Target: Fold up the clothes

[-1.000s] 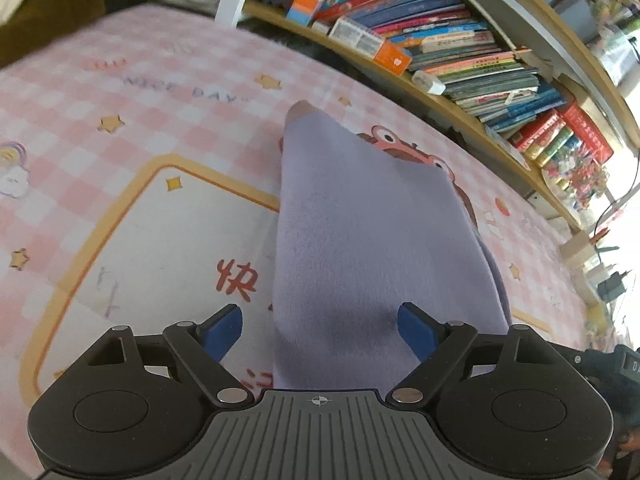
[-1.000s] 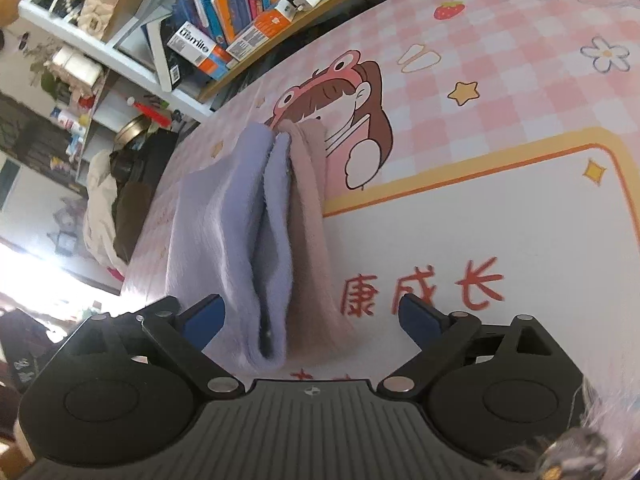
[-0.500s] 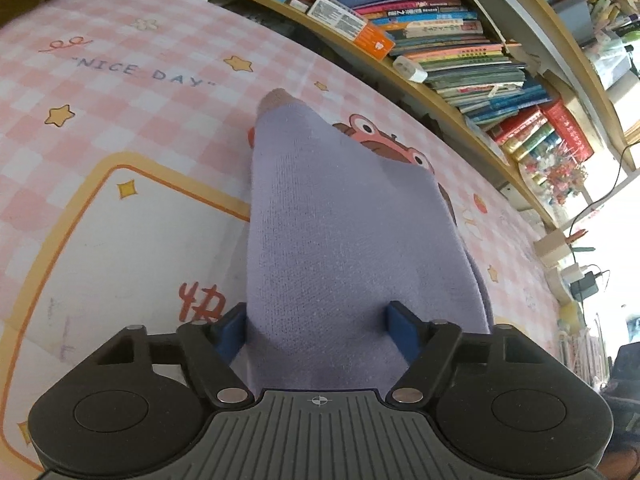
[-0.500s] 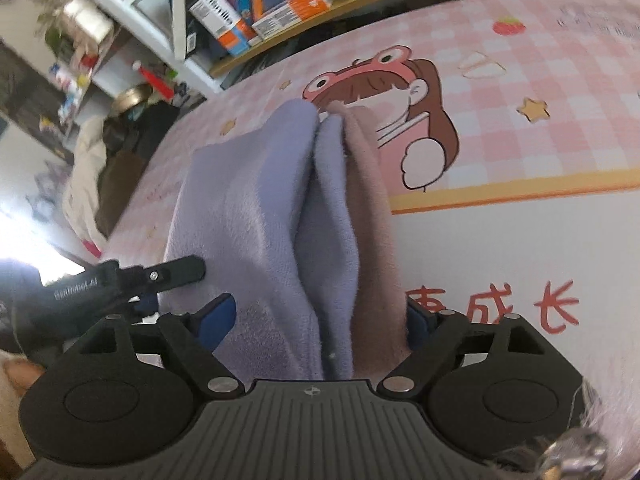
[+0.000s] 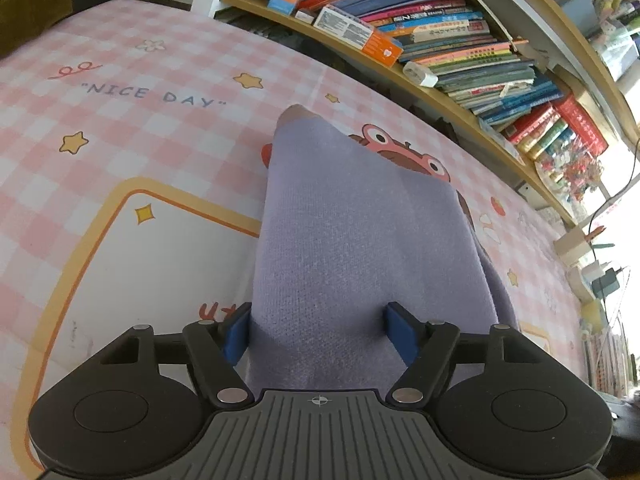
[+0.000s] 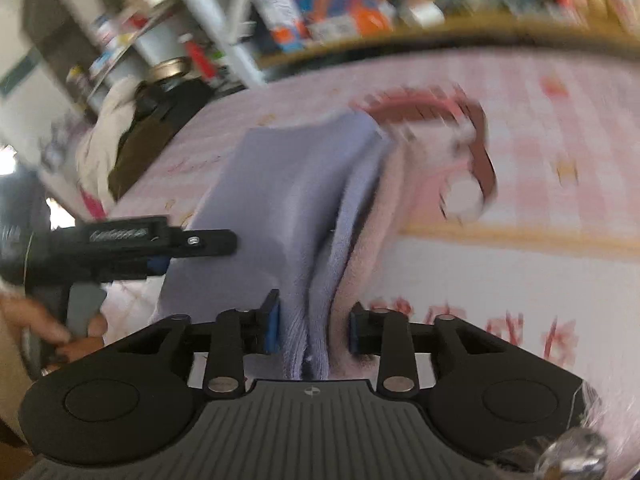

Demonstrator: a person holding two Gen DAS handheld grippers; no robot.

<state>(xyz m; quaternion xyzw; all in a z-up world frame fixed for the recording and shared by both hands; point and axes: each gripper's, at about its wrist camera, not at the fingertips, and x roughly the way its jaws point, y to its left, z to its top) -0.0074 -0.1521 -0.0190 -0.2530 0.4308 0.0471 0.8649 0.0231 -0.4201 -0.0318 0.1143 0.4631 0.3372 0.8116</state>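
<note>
A folded lavender garment (image 5: 360,240) lies on the pink checked cartoon cloth (image 5: 120,120). A pinkish layer peeks out at its far tip and shows along its right side in the right wrist view (image 6: 384,208). My left gripper (image 5: 320,334) has its blue pads against both sides of the folded garment's near end. My right gripper (image 6: 312,324) is shut on the stacked edge of the same garment (image 6: 288,184). The left gripper (image 6: 192,242) also shows at the left of the right wrist view, reaching onto the garment.
A wooden shelf of books (image 5: 460,52) runs along the far edge of the cloth. A dark bag and pale fabric (image 6: 132,136) sit past the left end. Chargers and cables (image 5: 600,276) lie at the far right.
Both grippers moved forward onto the garment and closed on it; a second ago both were open and short of it. The right wrist view is now blurred by motion.
</note>
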